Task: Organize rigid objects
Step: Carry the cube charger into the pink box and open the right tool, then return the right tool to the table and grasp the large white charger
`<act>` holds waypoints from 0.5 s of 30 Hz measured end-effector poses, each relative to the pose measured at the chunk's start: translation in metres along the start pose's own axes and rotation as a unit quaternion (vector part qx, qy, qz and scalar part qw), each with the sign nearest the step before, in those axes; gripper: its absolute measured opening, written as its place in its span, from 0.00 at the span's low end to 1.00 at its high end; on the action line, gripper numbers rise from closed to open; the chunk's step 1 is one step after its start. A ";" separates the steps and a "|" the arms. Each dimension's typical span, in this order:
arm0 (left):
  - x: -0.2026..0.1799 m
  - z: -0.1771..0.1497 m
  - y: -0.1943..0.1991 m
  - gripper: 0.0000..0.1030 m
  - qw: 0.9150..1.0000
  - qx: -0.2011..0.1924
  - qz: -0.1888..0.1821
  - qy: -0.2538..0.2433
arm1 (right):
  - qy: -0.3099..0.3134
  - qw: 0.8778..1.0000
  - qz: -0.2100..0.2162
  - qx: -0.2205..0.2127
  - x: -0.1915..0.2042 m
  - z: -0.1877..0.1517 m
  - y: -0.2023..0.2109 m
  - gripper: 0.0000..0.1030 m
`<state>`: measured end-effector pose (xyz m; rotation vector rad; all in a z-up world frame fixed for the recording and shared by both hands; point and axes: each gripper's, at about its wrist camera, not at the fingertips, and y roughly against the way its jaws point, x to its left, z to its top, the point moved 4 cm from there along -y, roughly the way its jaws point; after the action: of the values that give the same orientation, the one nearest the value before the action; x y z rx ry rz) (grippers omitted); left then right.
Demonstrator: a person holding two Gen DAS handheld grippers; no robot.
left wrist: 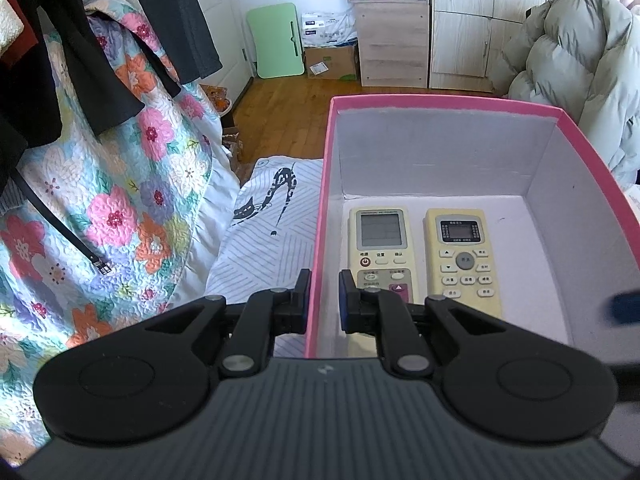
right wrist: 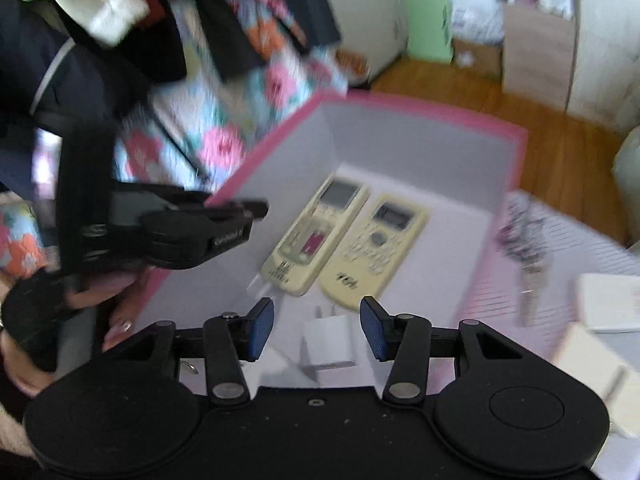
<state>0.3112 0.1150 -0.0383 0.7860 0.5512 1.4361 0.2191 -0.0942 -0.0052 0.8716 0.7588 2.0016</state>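
Left hand-held gripper: jaws nearly closed, pinching the left wall of the pink box, one finger outside the wall and one inside; it tilts downward over the box's near left corner.
Left hand: seen from the right wrist view in a dark fingerless glove, wrapped round the gripper's handle at the box's left side.
Right hand-held gripper: jaws about half open with the blue pads clear of everything; it holds nothing and tilts down over the near end of the box.
White charger: small plug block lying on the box floor, between the right gripper's fingers and apart from both pads.
Grey-screen remote: cream, with a pink panel, lying flat in the box on the left.
Yellow remote: lying flat just beside the first, on its right, both lengthways.
Pink box: open-topped, white inside, resting on a striped bed cover.
Surroundings: floral quilt to the left; wooden floor beyond; blurred white items on the bed cover at right.
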 end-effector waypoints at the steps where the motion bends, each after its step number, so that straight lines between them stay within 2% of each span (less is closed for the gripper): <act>1: 0.000 0.000 0.000 0.11 1.000 0.000 -0.001 0.001 | 0.002 1.000 -0.008 -0.018 -0.003 -0.004 0.015 0.53; 4: -0.002 -0.001 0.000 0.11 1.000 0.002 -0.002 0.000 | -0.003 0.997 -0.031 -0.073 -0.019 -0.023 0.058 0.57; 6: -0.001 -0.001 0.000 0.11 1.000 0.002 -0.002 0.001 | -0.016 0.994 -0.059 -0.092 -0.036 -0.040 0.082 0.57; 10: 0.000 -0.001 0.001 0.11 1.000 -0.003 -0.002 0.001 | -0.054 0.991 -0.082 -0.085 -0.072 -0.079 0.105 0.57; 15: 0.000 0.001 0.002 0.11 1.000 -0.002 0.005 -0.010 | -0.100 0.985 -0.123 -0.069 -0.108 -0.124 0.101 0.57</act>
<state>0.3105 0.1153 -0.0365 0.8000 0.5310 1.4364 0.1250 -0.2603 -0.0340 0.8405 0.5761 1.6986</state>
